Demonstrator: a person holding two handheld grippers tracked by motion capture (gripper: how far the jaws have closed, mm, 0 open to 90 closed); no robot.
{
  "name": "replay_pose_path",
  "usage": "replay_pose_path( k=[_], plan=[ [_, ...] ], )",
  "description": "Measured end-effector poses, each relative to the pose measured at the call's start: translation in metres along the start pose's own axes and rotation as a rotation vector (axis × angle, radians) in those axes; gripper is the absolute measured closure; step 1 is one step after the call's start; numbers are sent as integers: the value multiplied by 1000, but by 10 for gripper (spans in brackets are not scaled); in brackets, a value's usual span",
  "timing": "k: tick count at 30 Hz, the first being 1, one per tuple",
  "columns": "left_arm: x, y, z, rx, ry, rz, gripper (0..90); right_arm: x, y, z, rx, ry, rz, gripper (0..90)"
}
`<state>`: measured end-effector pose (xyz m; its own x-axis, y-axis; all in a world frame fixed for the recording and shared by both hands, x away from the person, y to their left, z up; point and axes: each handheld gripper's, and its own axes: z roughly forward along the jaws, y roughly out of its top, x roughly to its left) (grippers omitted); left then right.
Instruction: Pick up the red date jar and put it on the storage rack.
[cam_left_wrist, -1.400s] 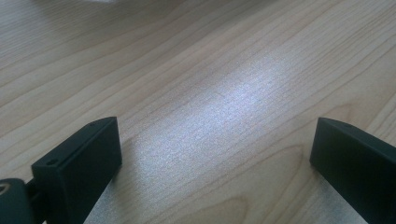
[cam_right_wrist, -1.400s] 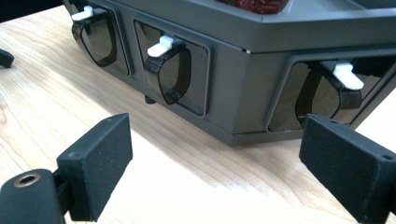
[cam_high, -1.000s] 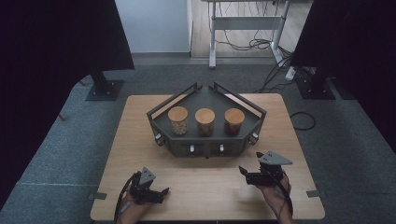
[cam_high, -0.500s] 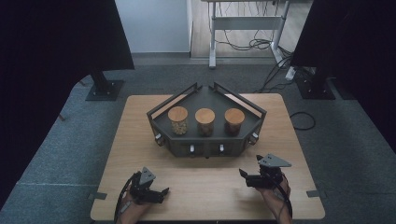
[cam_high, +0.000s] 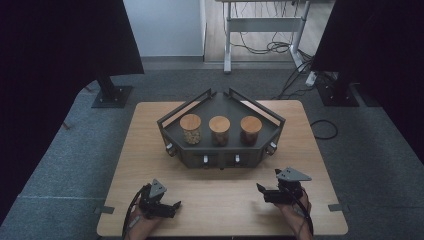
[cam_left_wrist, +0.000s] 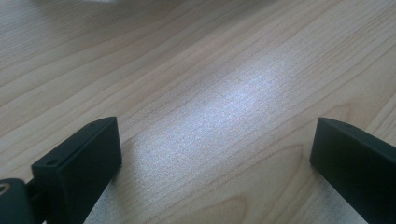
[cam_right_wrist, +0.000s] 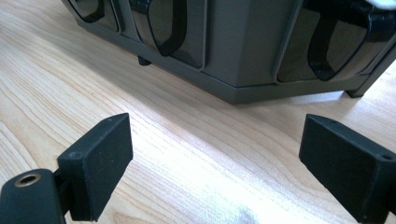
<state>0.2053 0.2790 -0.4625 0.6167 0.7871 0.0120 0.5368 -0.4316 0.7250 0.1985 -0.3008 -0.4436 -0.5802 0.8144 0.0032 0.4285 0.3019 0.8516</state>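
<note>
I hold my left gripper (cam_high: 172, 205) and right gripper (cam_high: 261, 189) wide open and empty, near the rack (cam_high: 220, 159). Three jars (cam_high: 219, 130) stand on the rack. Reaching over its front rail, I might tip one.

The right gripper (cam_right_wrist: 215, 158) hangs low over the wooden table (cam_right_wrist: 196, 163), its two black jaws spread wide with bare wood between them. Just ahead of the jaws stands a dark grey rack (cam_right_wrist: 243, 51), with glossy black curved handles set across its front panels.
</note>
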Motion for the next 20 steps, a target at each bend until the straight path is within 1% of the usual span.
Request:
replay_pose_path(
  k=[20],
  plan=[
    [0,0,0,0,0,0,19,0,-9,6,39,6,8,91]
  ],
)
